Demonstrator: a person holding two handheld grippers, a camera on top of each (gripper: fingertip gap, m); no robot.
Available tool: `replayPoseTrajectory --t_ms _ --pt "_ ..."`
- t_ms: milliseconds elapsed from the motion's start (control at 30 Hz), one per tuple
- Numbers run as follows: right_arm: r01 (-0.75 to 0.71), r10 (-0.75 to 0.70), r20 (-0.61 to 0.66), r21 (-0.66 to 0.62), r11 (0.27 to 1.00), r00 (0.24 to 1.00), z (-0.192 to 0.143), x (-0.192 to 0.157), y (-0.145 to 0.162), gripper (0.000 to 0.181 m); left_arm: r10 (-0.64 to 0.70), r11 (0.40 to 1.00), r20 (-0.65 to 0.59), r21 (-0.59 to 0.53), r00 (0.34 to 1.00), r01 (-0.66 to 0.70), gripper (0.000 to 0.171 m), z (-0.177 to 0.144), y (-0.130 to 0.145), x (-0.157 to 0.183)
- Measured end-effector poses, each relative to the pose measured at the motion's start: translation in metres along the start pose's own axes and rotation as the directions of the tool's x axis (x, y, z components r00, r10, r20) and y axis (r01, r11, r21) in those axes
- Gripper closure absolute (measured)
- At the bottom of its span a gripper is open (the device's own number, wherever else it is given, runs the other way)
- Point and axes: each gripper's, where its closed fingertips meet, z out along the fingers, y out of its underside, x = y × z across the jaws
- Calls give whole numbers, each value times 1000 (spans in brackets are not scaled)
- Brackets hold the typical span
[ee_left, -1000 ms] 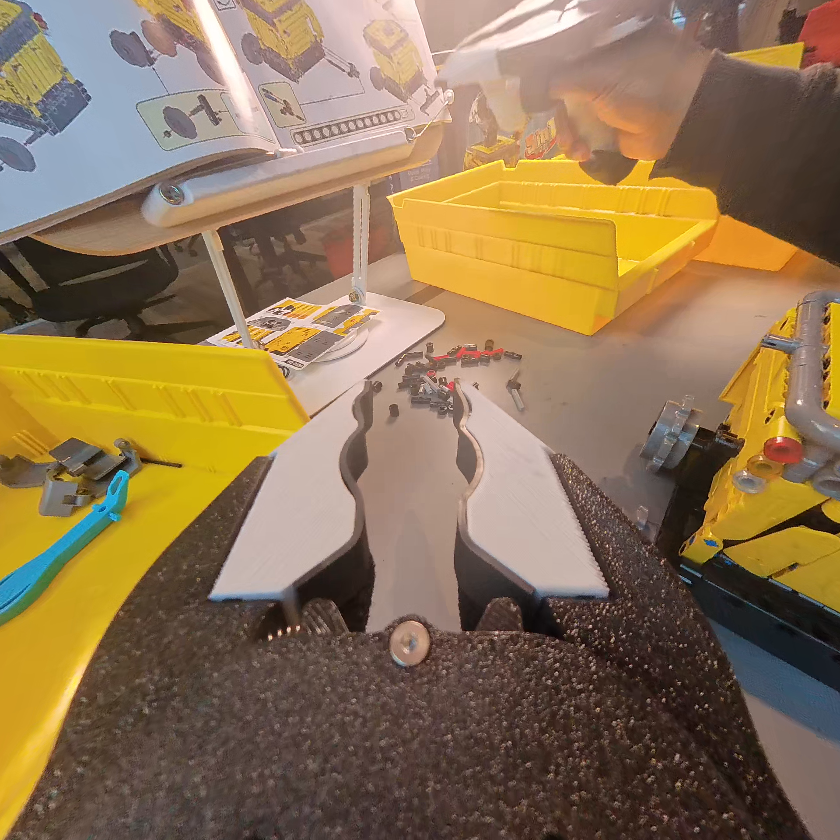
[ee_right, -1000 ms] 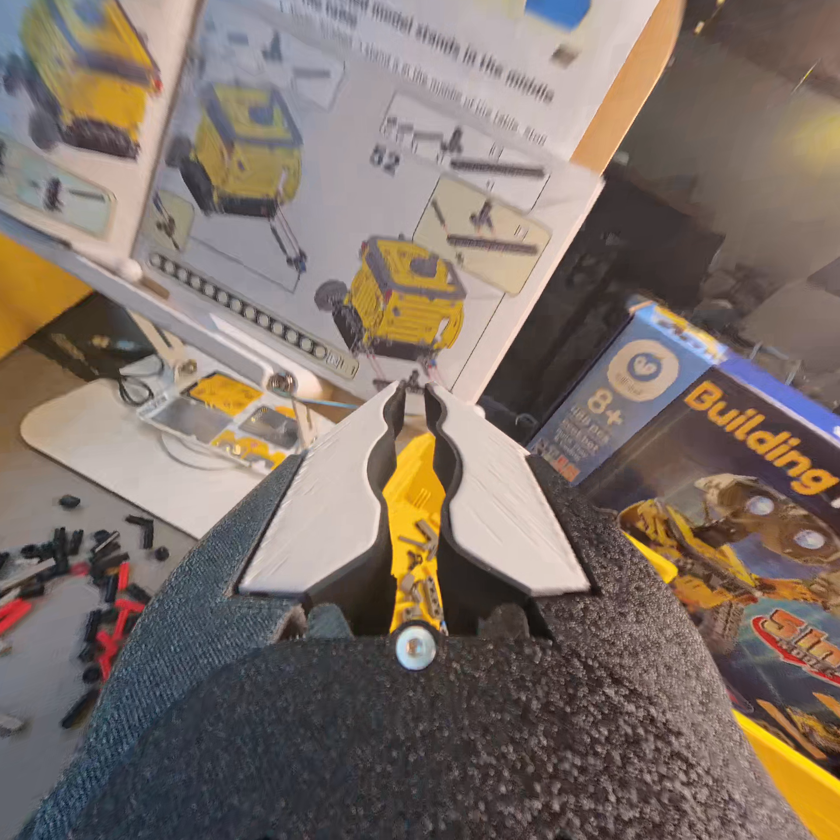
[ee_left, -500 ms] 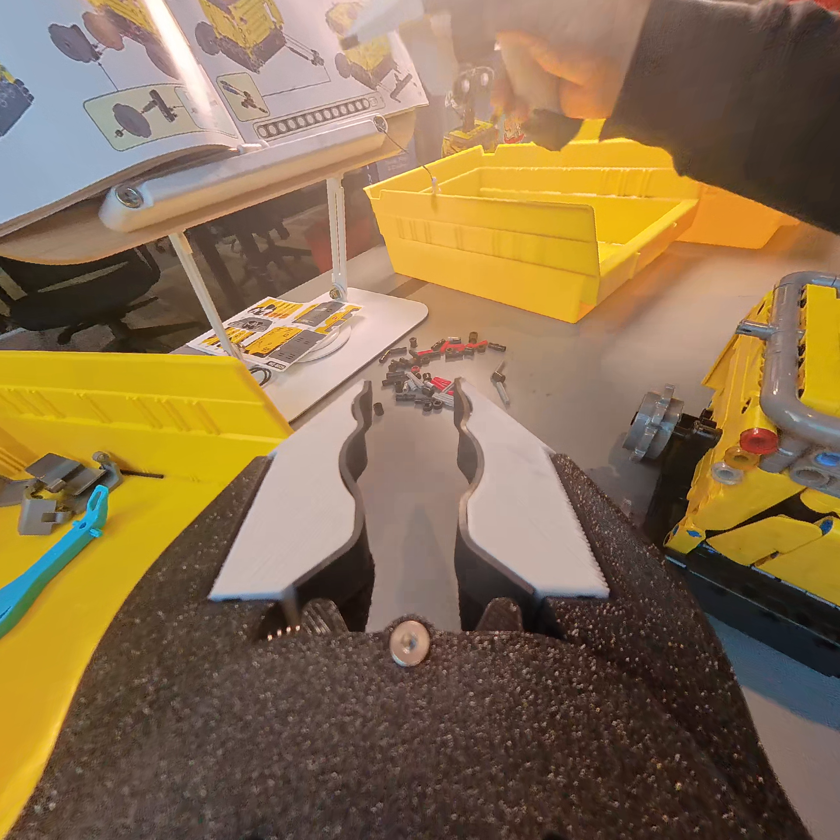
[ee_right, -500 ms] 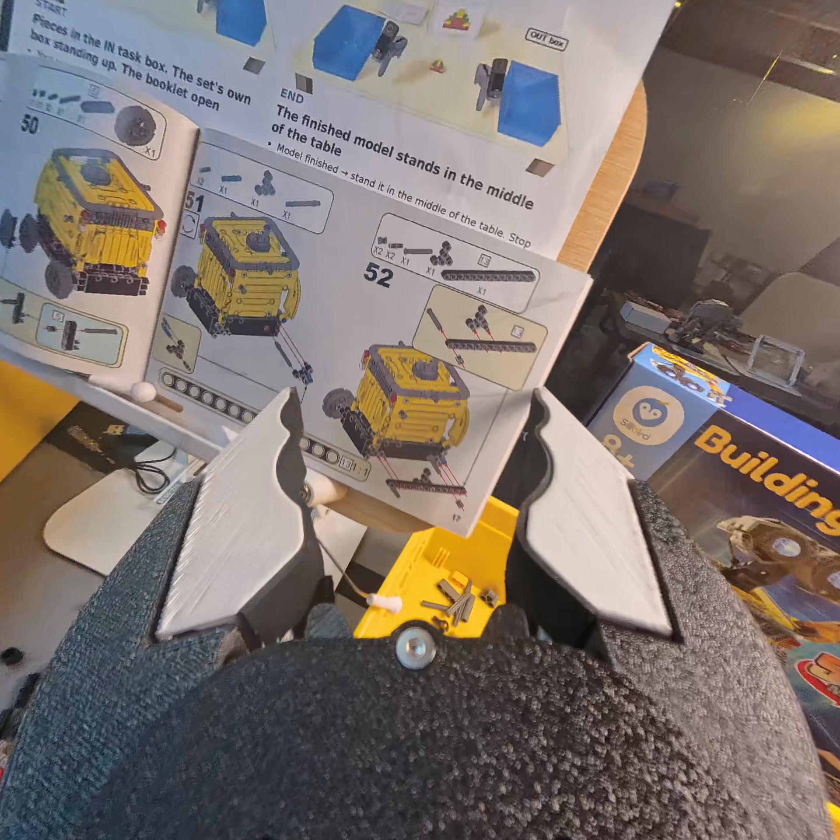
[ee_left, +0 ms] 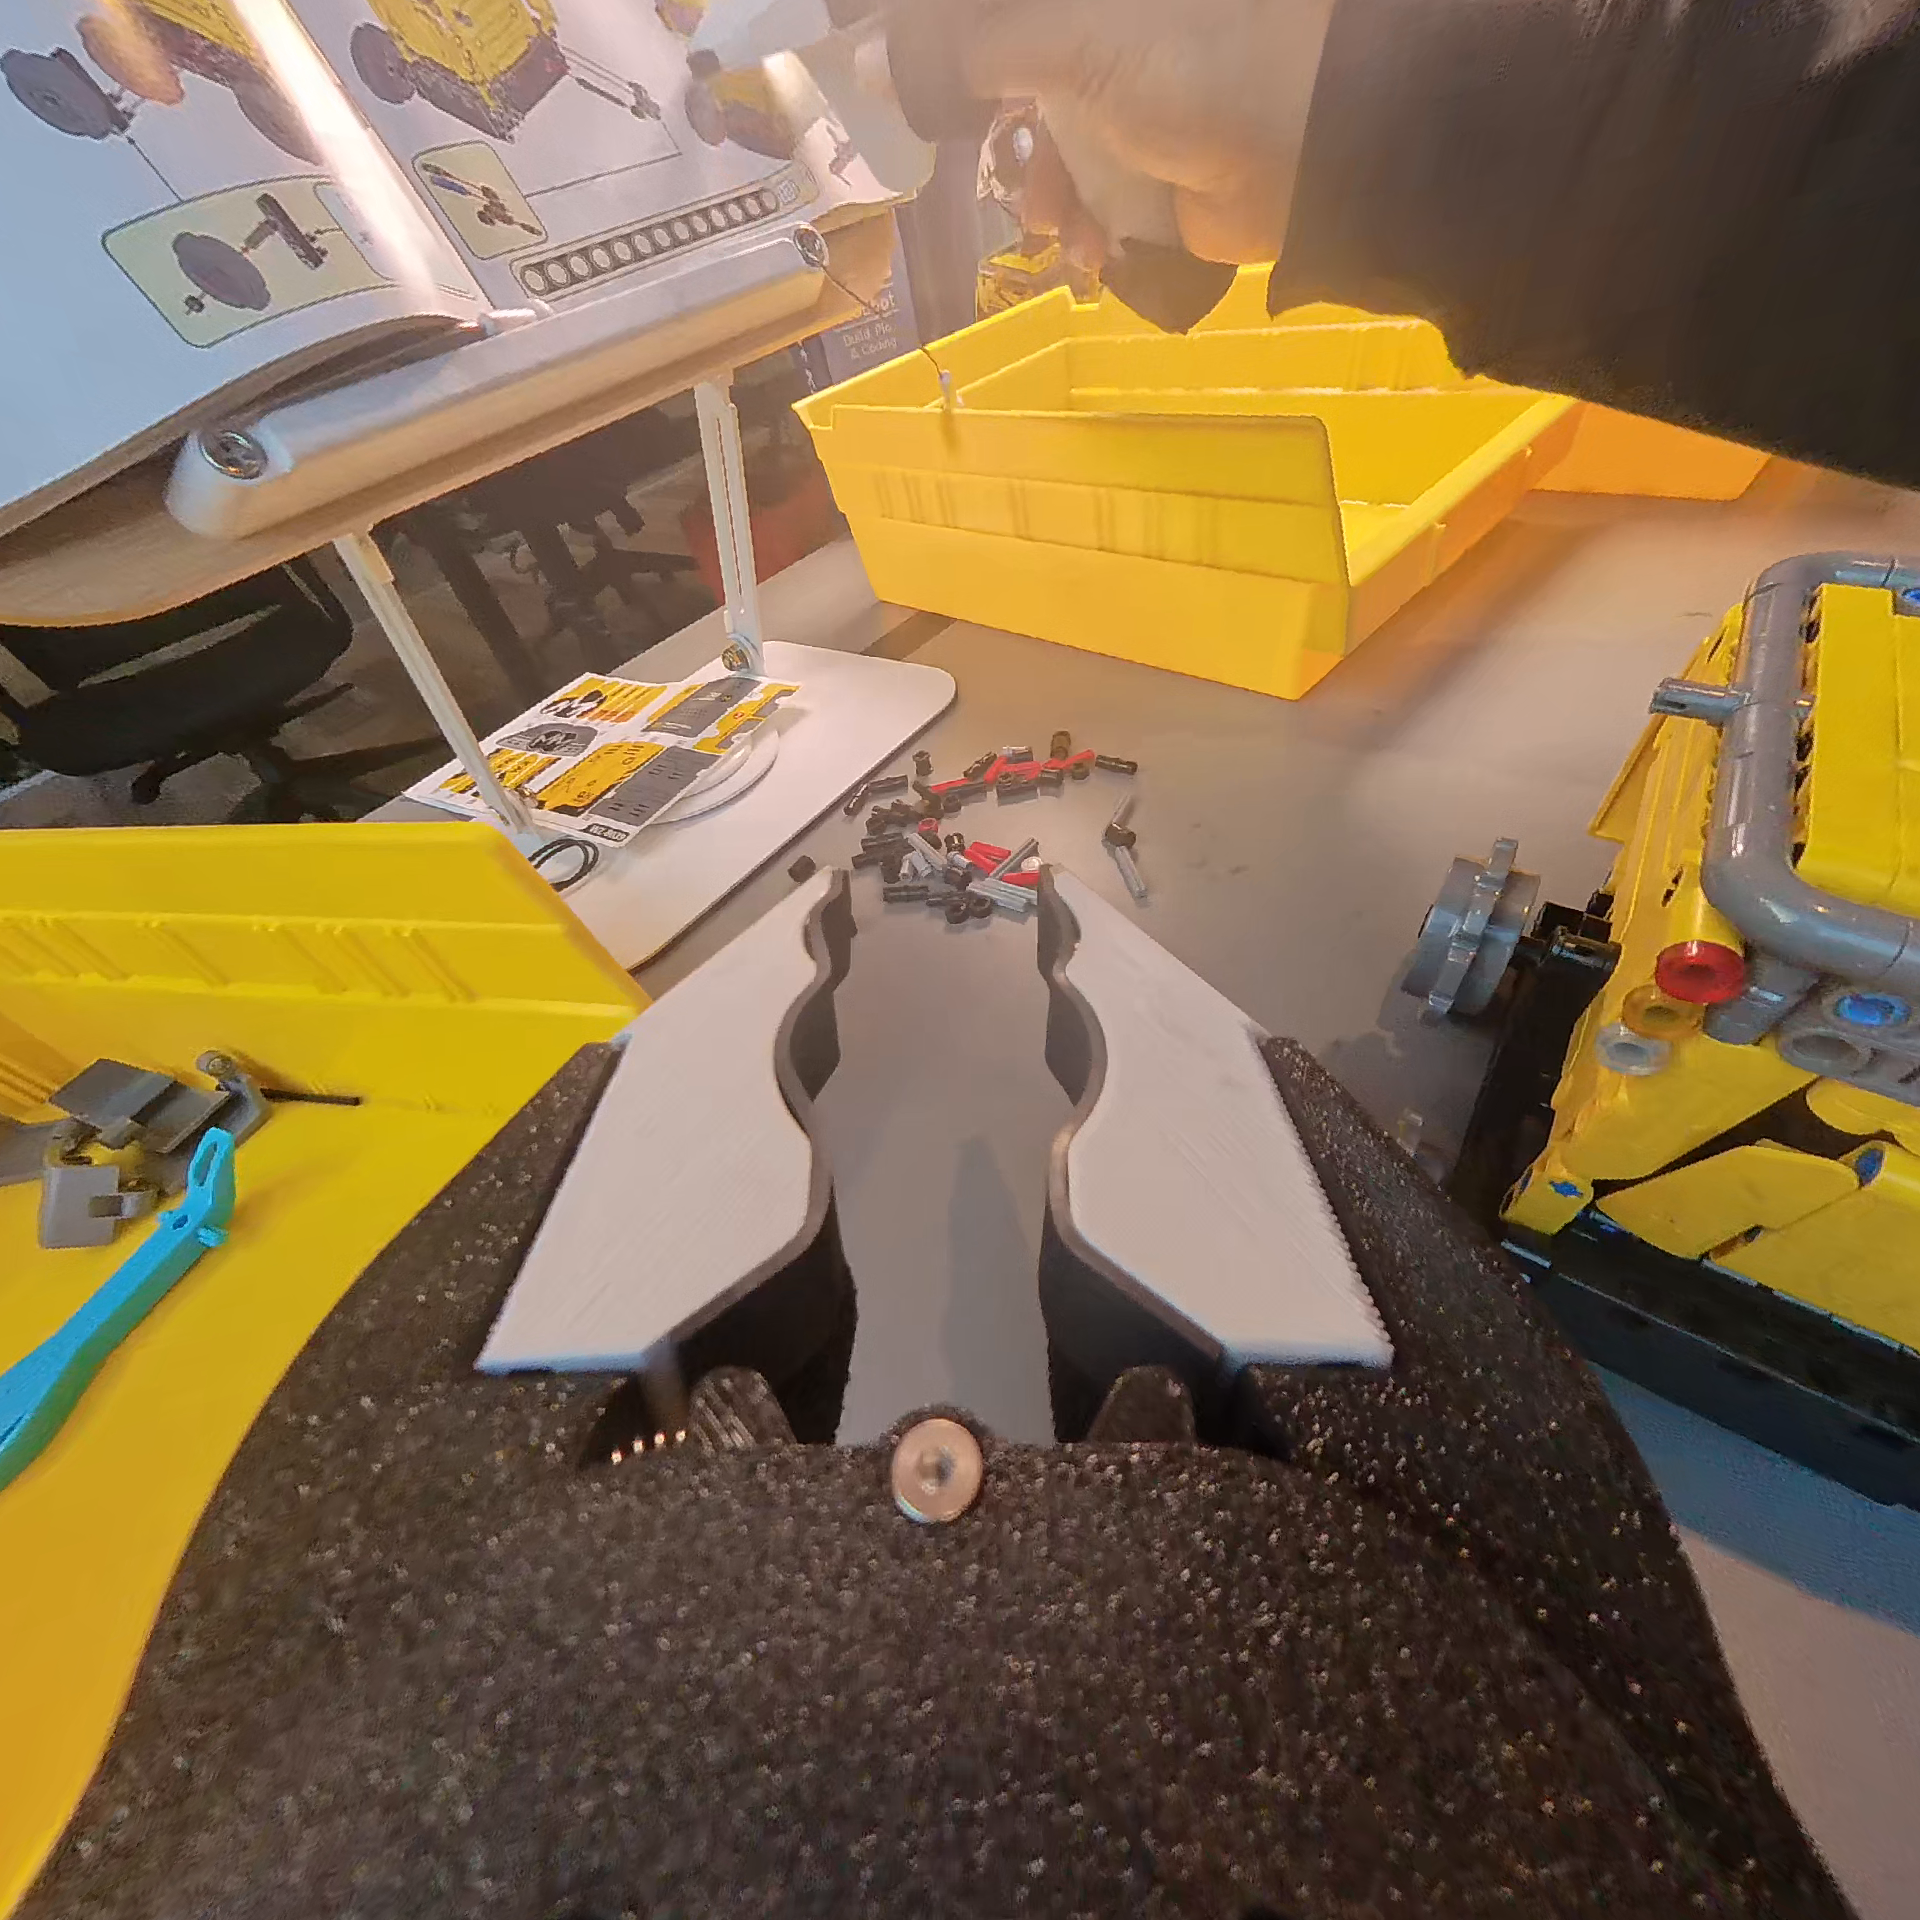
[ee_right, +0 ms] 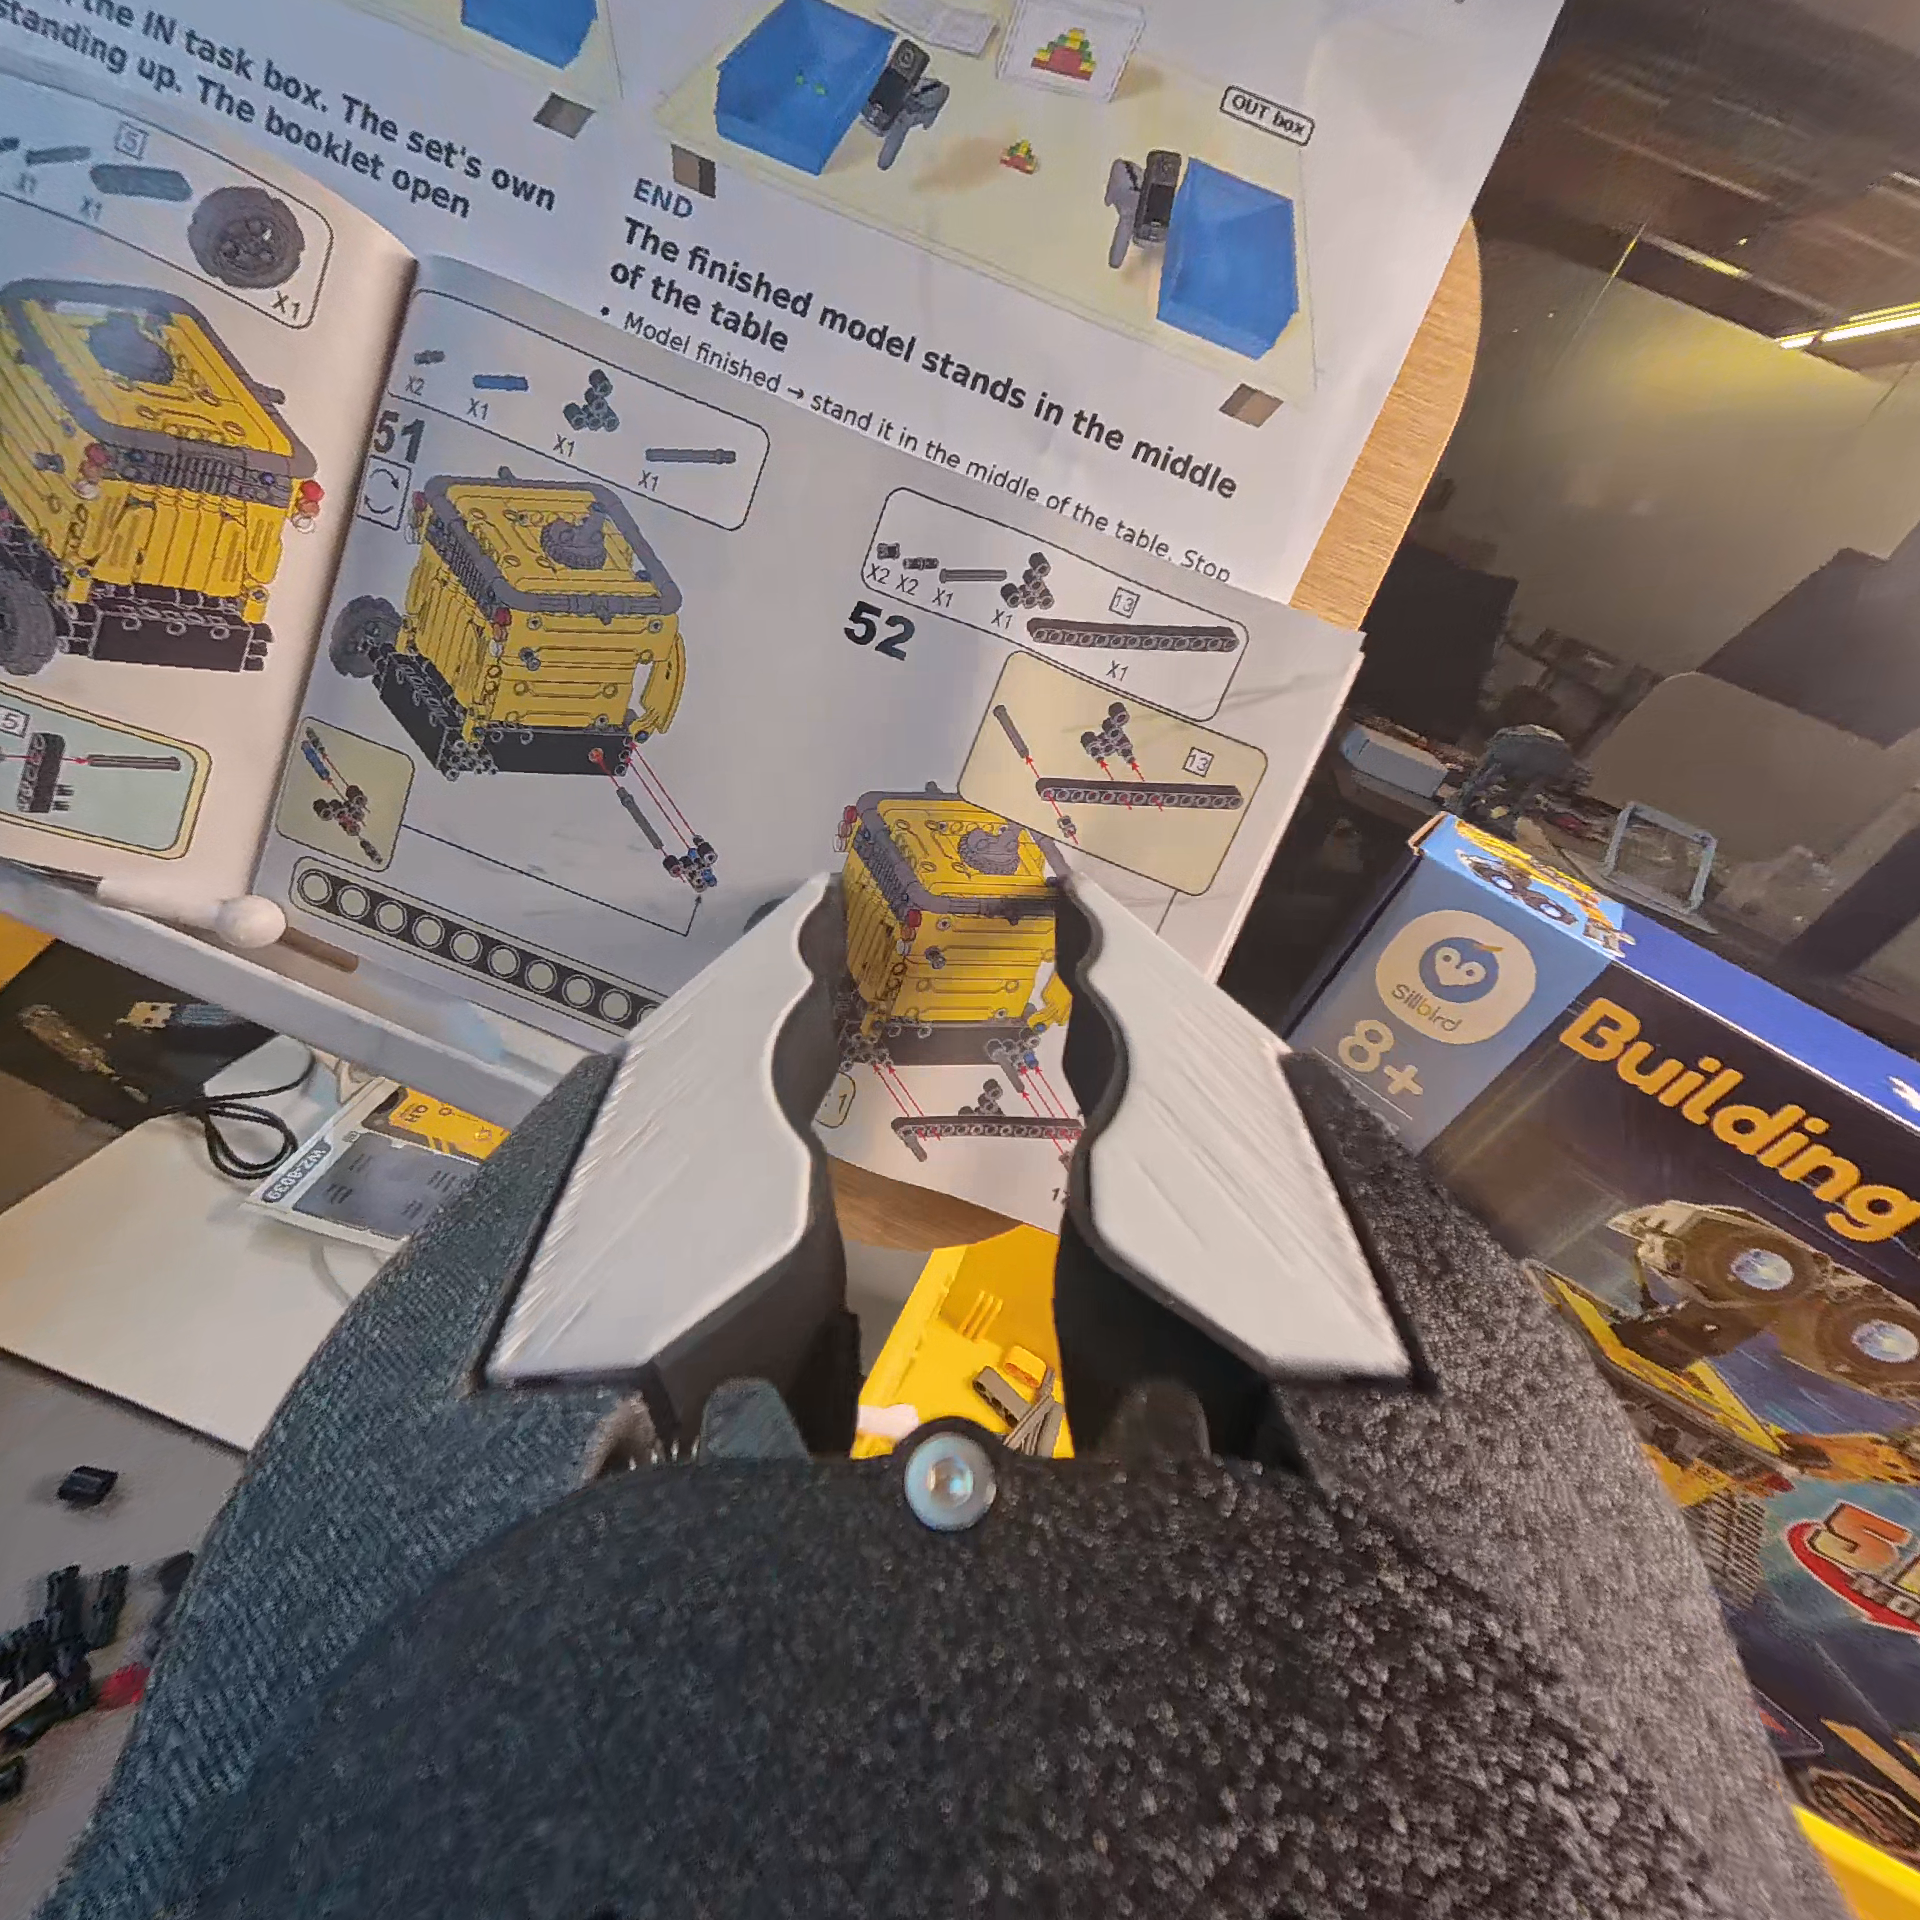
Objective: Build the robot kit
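Pins [ee_left: 961, 831] lie just beyond left tool [ee_left: 940, 894], its jaws apart.

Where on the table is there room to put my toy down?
Bare grey table lies between the yellow divided bin, the pile of small pins and the yellow model. More lies between the open left gripper fingers. It's crowded around the pins and the book stand base.

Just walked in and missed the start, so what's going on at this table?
A person holds two grippers, both open and empty. The left gripper hangs over a scatter of small black and red pins, beside a half-built yellow model. The right gripper is raised toward the open instruction booklet on its stand.
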Motion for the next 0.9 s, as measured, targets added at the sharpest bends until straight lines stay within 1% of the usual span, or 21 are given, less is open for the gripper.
replayPoseTrajectory --t_ms 33,67,100,133,167,200,233,267,300,333,400,433,467,533,600,700,800,900 --pt "-5 5 19 3 1000 1000 -1 1 -2 146 4 1000 0 -2 1000 -4 138 0 0 0" --pt "-4 4 30 16 1000 1000 -1 4 -6 146 5 1000 0 -4 1000 -5 138 0 1 1" --pt "1 -2 21 45 999 1000 -2 10 -14 135 5 1000 0 -6 1000 -5 138 0 1 1" --pt "13 -14 6 71 997 1000 -3 17 -23 119 3 1000 0 -7 1000 -3 138 0 1 0" --pt "18 -17 -9 82 997 1000 -1 24 -30 104 1 1000 0 -8 1000 -1 138 0 2 0" --pt "12 -13 6 81 997 1000 2 26 -36 90 -1 1000 0 -10 1000 1 138 1 2 0" --pt "2 -4 41 56 998 999 6 23 -37 84 -2 1000 0 -11 1000 2 138 1 3 0" --pt "4 -6 77 22 1000 997 12 17 -33 82 -3 1000 -1 -13 1000 3 138 1 3 0" --pt "32 -32 68 6 999 997 16 16 -30 79 -4 1000 -2 -15 1000 3 138 1 4 0" --pt "75 -75 41 -3 997 996 19 17 -27 80 -3 1000 -2 -17 1000 3 138 1 4 0" --pt "68 -68 21 -1 998 997 19 16 -27 83 0 1000 -2 -16 1000 0 138 1 4 0" --pt "55 -55 17 5 998 998 17 17 -28 95 1 1000 -2 -15 1000 -1 138 0 4 0" --pt "50 -50 18 16 999 999 15 16 -28 113 1 1000 -2 -13 1000 -1 138 0 3 0" --pt "72 -73 14 31 997 997 13 11 -27 123 -2 1000 -5 -13 1000 2 138 0 3 0" --pt "90 -90 5 43 995 996 10 10 -27 125 -1 1000 -9 -17 1000 1 138 1 4 1" --pt "58 -58 5 70 996 998 4 12 -29 119 -2 1000 -14 -17 1000 1 138 1 4 1" --pt "48 -48 5 83 995 999 -3 14 -24 122 -5 1000 -17 -16 1000 4 138 1 4 1" --pt "89 -87 -21 110 990 996 -11 16 -20 126 -7 1000 -22 -20 1000 7 138 2 5 2"
